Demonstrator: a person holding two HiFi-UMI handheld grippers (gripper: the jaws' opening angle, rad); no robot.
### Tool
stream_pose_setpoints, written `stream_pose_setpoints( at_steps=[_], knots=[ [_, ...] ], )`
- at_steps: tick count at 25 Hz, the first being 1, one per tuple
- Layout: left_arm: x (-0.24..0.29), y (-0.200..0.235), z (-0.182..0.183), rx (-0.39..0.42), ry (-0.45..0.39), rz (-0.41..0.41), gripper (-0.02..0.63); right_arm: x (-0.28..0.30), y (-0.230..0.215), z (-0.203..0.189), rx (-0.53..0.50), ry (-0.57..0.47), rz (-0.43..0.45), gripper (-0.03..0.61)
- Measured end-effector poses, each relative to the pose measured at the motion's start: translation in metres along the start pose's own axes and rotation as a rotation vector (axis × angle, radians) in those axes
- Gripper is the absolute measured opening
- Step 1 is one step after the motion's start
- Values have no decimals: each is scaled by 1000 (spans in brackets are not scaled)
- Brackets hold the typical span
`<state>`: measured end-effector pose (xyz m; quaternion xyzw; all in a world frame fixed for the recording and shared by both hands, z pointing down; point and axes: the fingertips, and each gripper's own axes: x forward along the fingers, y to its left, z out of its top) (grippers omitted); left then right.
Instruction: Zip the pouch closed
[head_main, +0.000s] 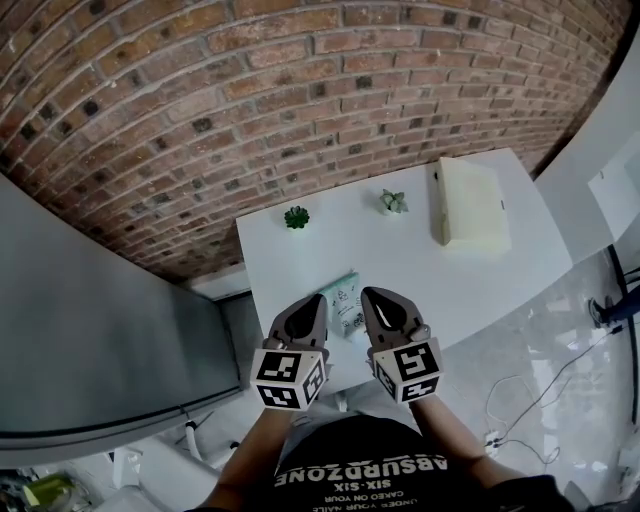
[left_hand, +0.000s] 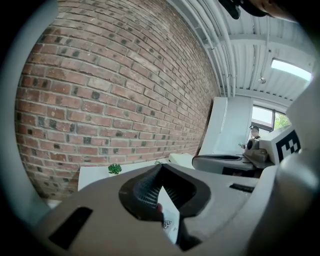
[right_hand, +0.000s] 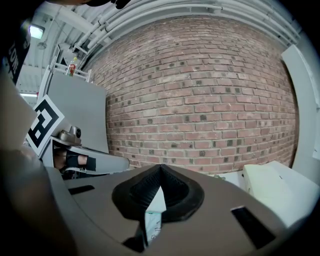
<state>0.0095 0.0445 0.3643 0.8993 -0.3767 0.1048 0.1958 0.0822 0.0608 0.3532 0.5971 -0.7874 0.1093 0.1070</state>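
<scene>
A small pale green-and-white pouch (head_main: 346, 301) is held between my two grippers just above the near edge of the white table (head_main: 480, 280). In the head view my left gripper (head_main: 318, 303) is shut on the pouch's left side and my right gripper (head_main: 371, 297) is shut on its right side. The left gripper view shows a white printed strip of the pouch (left_hand: 168, 216) pinched between the left gripper's (left_hand: 161, 169) dark ribbed pads. In the right gripper view an edge of the pouch (right_hand: 154, 216) is clamped the same way by the right gripper (right_hand: 161, 168). The zipper itself is hidden.
Two small potted plants (head_main: 296, 216) (head_main: 393, 202) stand at the table's far edge by the brick wall. A cream box (head_main: 472, 205) lies at the back right. A grey panel (head_main: 90, 330) runs along the left. Cables (head_main: 530, 400) lie on the floor at right.
</scene>
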Motion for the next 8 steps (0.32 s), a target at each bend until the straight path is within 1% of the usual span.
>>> stream_pose_setpoints(
  at_steps=[8],
  knots=[
    [-1, 1, -1, -17, 10, -3, 6, -4, 0, 2, -7, 0, -2, -3]
  ],
)
